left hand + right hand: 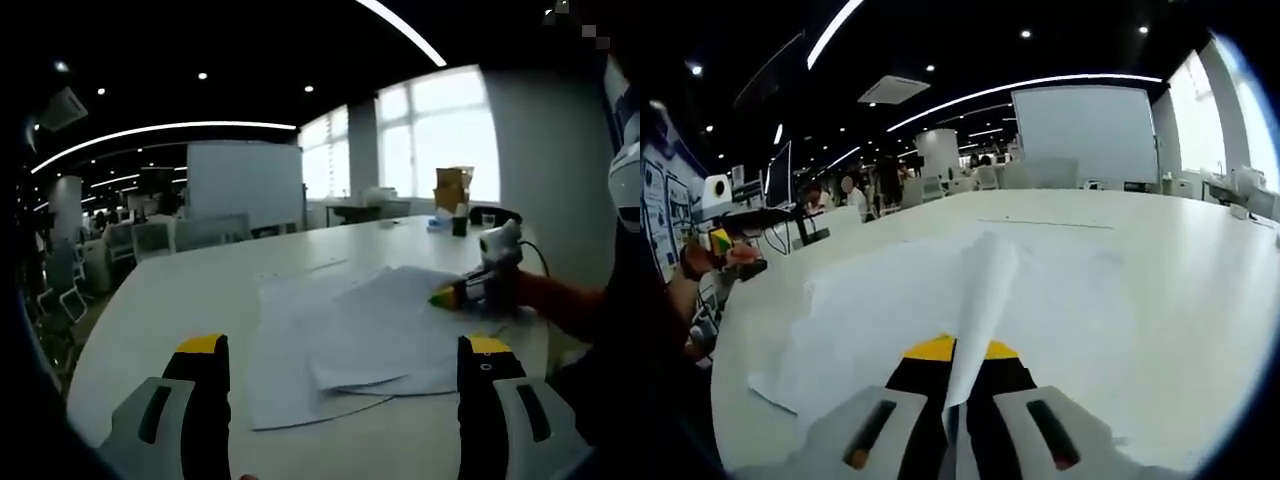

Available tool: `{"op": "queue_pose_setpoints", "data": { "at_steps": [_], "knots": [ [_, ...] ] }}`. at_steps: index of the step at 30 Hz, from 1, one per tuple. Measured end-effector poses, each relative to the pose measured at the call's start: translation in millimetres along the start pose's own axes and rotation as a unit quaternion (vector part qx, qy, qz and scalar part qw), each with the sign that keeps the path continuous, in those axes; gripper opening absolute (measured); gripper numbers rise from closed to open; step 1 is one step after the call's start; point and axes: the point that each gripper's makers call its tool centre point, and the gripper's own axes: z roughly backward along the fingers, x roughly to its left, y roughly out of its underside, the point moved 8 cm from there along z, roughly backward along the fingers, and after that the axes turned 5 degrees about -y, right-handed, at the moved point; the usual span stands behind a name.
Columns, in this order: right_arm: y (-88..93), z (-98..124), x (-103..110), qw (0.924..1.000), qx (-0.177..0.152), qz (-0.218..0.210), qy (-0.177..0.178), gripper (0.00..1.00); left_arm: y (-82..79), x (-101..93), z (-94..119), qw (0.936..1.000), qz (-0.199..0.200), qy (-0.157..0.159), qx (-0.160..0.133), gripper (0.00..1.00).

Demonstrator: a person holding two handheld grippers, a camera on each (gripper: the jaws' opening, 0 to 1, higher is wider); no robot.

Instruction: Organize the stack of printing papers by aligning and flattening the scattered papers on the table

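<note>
My right gripper (958,405) pinches one sheet (985,300) of the papers (370,340). My left gripper (345,400) hangs spread above the tabletop (180,300). Risk: pulling may crease it.

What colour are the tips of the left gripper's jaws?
Yellow, on black jaws of the left gripper; clearest in the left gripper view.

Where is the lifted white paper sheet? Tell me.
In the right gripper view, the white paper sheet stands pinched between the right gripper jaws, above the white table.

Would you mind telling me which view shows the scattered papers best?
The left gripper view: the papers lie fanned and overlapping on the table, edges visible. The right gripper view shows mainly one sheet edge-on, pinched in the right gripper.
</note>
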Motion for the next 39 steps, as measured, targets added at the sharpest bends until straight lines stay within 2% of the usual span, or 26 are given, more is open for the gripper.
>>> {"op": "queue_pose_setpoints", "data": {
  "at_steps": [13,39],
  "knots": [
    [-4.6,4.4,-4.4,0.9984,-0.028,-0.044,-0.022,0.00,-1.7,-1.5,-0.9,1.0000,-0.002,0.001,-0.001,0.97],
    [-5.1,4.1,-17.4,0.9973,-0.036,-0.060,-0.023,0.00,-0.3,-0.3,-0.3,1.0000,0.002,0.000,-0.003,0.97]
  ]
}}
